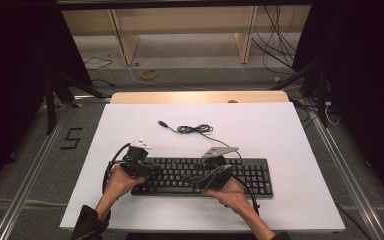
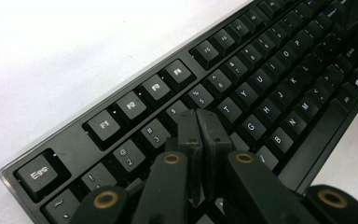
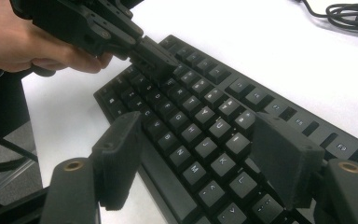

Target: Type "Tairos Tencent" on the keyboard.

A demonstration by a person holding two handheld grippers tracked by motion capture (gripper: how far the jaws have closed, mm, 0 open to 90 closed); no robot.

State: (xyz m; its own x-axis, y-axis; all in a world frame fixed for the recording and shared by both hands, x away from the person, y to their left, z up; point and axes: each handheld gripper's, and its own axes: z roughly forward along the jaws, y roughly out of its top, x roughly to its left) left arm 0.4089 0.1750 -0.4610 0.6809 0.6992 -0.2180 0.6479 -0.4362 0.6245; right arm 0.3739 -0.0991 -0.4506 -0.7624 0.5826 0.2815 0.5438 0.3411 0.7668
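Note:
A black keyboard (image 1: 205, 175) (image 2: 270, 70) (image 3: 200, 107) lies on the white table top (image 1: 260, 130), near its front edge. My left gripper (image 1: 152, 170) (image 2: 198, 114) is shut with nothing between its jaws. Its tips are low over the upper key rows at the keyboard's left end; I cannot tell whether they touch a key. In the right gripper view the left gripper (image 3: 158, 58) reaches in from the top left, held by a hand (image 3: 23, 42). My right gripper (image 1: 199, 182) (image 3: 198, 135) hangs open over the keyboard's middle with only keys below the gap.
The keyboard's black cable (image 1: 192, 129) (image 3: 354, 11) lies coiled on the table behind it, its plug (image 1: 162, 123) loose to the left. A wooden board (image 1: 200, 96) borders the far edge. Wooden legs and loose cables stand on the floor beyond.

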